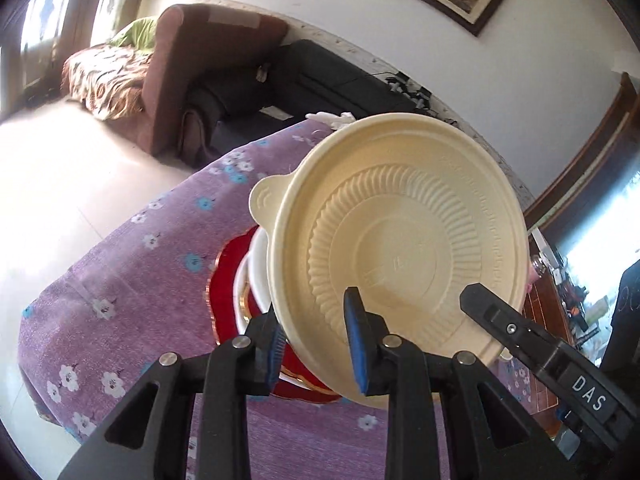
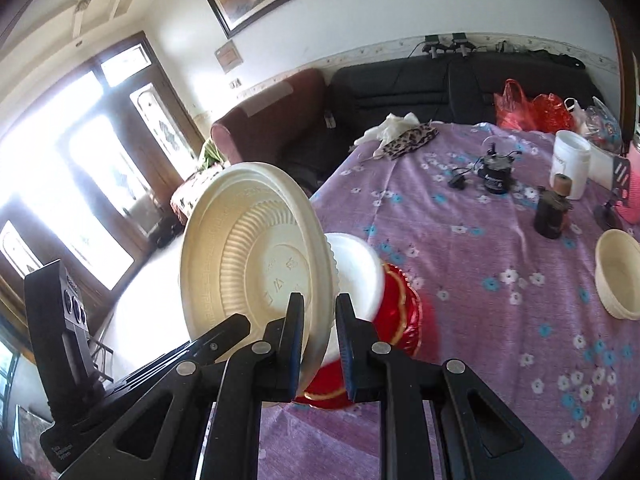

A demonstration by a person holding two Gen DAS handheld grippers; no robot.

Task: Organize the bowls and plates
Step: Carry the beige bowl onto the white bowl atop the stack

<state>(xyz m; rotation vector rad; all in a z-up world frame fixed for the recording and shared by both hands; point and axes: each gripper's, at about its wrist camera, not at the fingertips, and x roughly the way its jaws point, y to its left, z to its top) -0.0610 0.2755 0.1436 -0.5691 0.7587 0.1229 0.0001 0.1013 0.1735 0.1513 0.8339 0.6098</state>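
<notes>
A cream plastic plate (image 1: 396, 256) with a ribbed middle and a small tab is tilted on edge above the table; it also shows in the right wrist view (image 2: 248, 256). Both grippers grip its rim. My left gripper (image 1: 316, 340) has its blue pads either side of the rim, and the right gripper's finger shows at the plate's right (image 1: 516, 328). My right gripper (image 2: 318, 336) is shut on the plate edge. Behind the plate lie a white plate (image 2: 356, 276) and a red gold-rimmed plate (image 2: 400, 308). A cream bowl (image 2: 618, 276) stands at the right.
The table has a purple flowered cloth (image 2: 460, 264). At its far side stand a white tub (image 2: 570, 164), a dark jar (image 2: 552, 210), a small black device (image 2: 496, 170), a leopard cloth (image 2: 408, 138) and red bags (image 2: 528, 108). Sofas stand behind.
</notes>
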